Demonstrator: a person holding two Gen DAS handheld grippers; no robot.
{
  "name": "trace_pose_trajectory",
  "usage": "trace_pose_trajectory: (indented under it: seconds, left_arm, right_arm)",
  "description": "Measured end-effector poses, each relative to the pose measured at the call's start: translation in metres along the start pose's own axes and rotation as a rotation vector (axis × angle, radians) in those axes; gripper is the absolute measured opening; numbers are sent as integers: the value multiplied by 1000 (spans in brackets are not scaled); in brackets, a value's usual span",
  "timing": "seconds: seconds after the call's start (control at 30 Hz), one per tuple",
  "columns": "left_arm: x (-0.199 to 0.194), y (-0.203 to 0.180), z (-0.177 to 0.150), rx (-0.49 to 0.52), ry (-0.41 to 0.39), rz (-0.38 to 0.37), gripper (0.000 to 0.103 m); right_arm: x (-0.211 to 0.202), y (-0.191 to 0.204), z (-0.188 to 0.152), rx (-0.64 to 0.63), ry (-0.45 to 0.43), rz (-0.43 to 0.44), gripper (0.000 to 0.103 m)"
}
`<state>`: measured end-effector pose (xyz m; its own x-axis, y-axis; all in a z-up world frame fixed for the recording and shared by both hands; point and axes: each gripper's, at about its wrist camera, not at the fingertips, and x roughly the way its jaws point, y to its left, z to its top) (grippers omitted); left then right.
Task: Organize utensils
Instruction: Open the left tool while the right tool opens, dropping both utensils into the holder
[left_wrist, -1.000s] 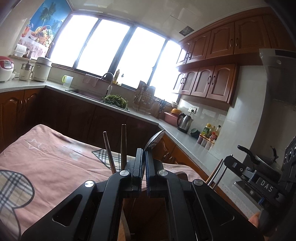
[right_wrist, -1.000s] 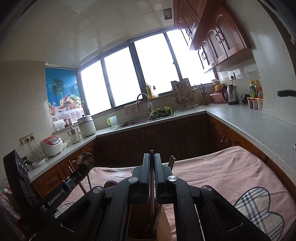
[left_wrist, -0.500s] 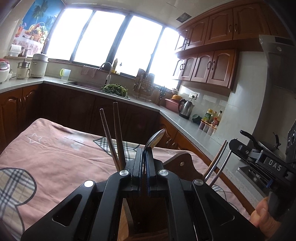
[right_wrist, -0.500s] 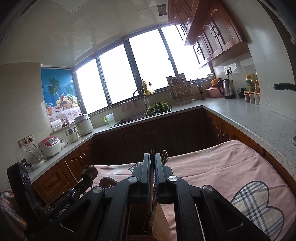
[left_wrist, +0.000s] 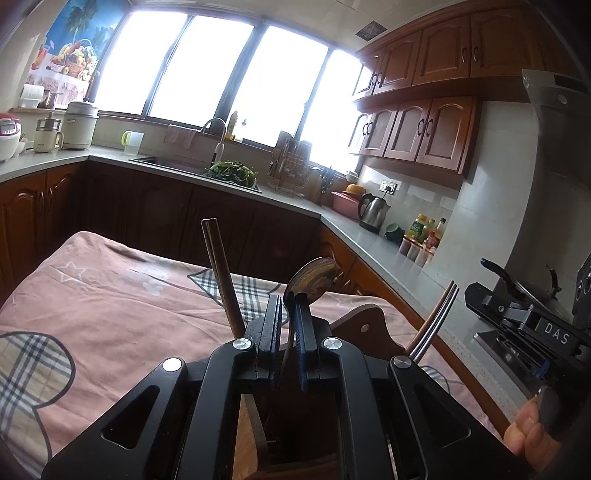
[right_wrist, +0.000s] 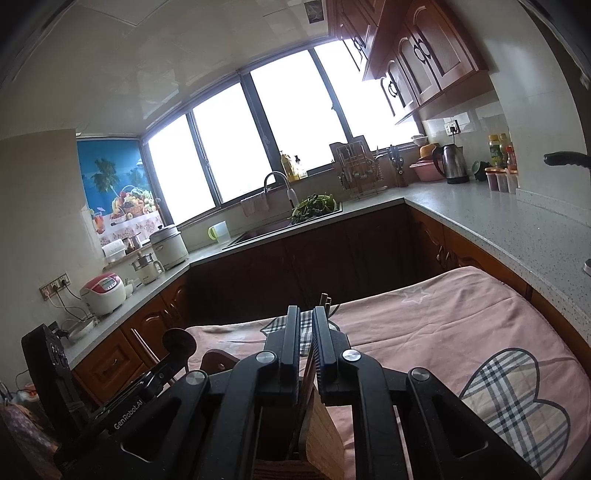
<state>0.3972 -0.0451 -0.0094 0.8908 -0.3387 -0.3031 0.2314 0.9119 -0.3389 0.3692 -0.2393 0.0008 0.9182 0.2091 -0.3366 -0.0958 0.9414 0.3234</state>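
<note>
My left gripper (left_wrist: 288, 299) stands over a wooden utensil holder (left_wrist: 295, 435), its jaws a narrow gap apart around the handle of a wooden spoon (left_wrist: 313, 278) whose bowl sticks up above them. Brown chopsticks (left_wrist: 221, 273) stand in the holder to the left. My right gripper (right_wrist: 306, 312) hovers over the same holder (right_wrist: 321, 435), jaws slightly apart around a thin utensil handle (right_wrist: 308, 373); chopstick tips (right_wrist: 325, 299) show just behind. The right gripper also shows at the right in the left wrist view, with a fork (left_wrist: 436, 321) below it.
The holder rests on a table with a pink cloth (left_wrist: 110, 302) bearing plaid hearts. Kitchen counters wrap around behind, with a sink (left_wrist: 177, 162), kettle (left_wrist: 373, 212), bottles and a rice cooker (right_wrist: 101, 293). A pan handle (left_wrist: 498, 269) is at right.
Both grippers have lowered toward the holder and their jaws have parted slightly, from fully closed to a narrow gap. The chopsticks now stand together.
</note>
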Motion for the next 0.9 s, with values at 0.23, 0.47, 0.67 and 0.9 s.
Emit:
trace_pose_trajectory:
  seconds: [0.23,0.47,0.67,0.9]
  left_arm:
    - [-10,-9,2,21,-19,3,42]
    - [-38,-8,8,-2,-29,-14,49]
    - [-84,-5,10,4,-33,30,76]
    - [-128,13,-7,-13,71,110,82]
  right_arm:
    - [-17,1,4,16,-24,2,34]
    - [-45,-8,5,57,-47,-2,37]
    - [-73,-11,-6,67,-36,7,54]
    - [-110,-5,-29,67,-8,34,72]
